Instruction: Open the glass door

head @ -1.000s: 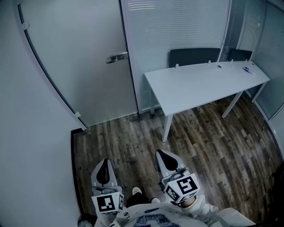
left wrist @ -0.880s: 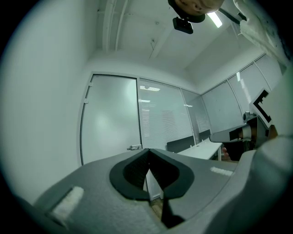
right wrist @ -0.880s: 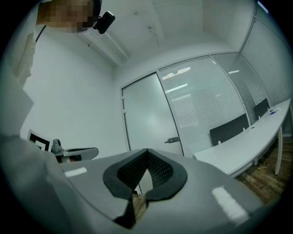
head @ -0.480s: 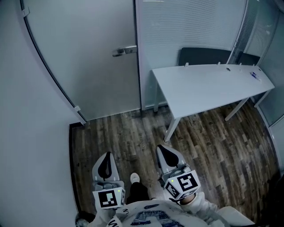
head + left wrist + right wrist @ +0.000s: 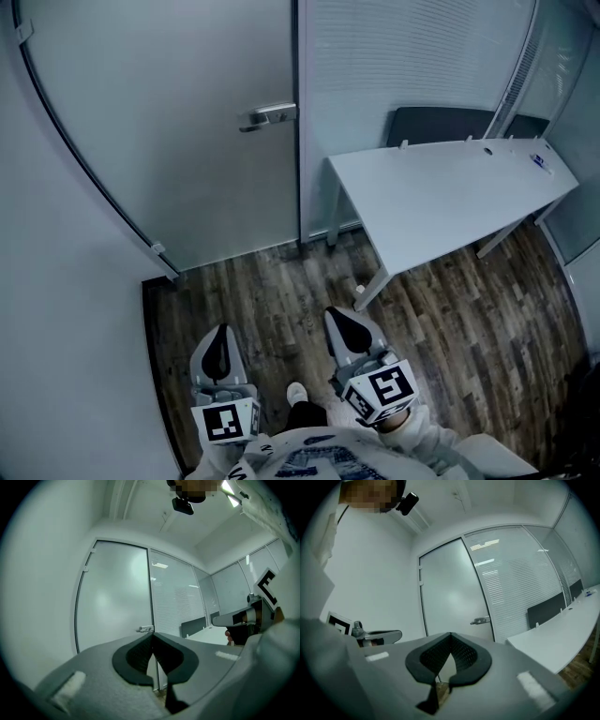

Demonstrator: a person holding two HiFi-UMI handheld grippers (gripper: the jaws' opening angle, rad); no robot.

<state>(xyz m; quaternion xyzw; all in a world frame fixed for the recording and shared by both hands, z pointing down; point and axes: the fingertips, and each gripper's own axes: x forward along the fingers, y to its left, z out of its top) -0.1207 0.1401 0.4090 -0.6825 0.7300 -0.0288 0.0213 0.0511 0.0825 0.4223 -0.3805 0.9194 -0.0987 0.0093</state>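
Frosted glass makes up the door (image 5: 187,141), which stands shut in the far wall. Its metal handle (image 5: 272,115) sits at the right edge, just beside a partition (image 5: 403,66) covered by blinds. Both grippers are held low and level near the person's body, well apart from the door, with wooden floor (image 5: 262,291) between. The left gripper (image 5: 219,333) faces the door. Its fingers (image 5: 136,656) are pressed together at the tips with nothing between them, and in its own view the handle shows just above those tips. The right gripper (image 5: 339,319) has its fingers (image 5: 464,656) closed tip to tip as well, also empty, and there the handle lies up and to the right of them.

Compared with a second ago, the head view shows the door larger and shifted right. The handle has slid toward the picture's middle, and the desk (image 5: 450,197) corner is closer to the grippers. Both grippers keep their places side by side.

Only the head view shows the floor, a shoe (image 5: 296,394), the chair (image 5: 441,125) behind the desk and the marker cube (image 5: 225,422) on each gripper. Only the gripper views show the door's top edge and the ceiling (image 5: 154,508). Each gripper view also catches the other gripper at its edge.
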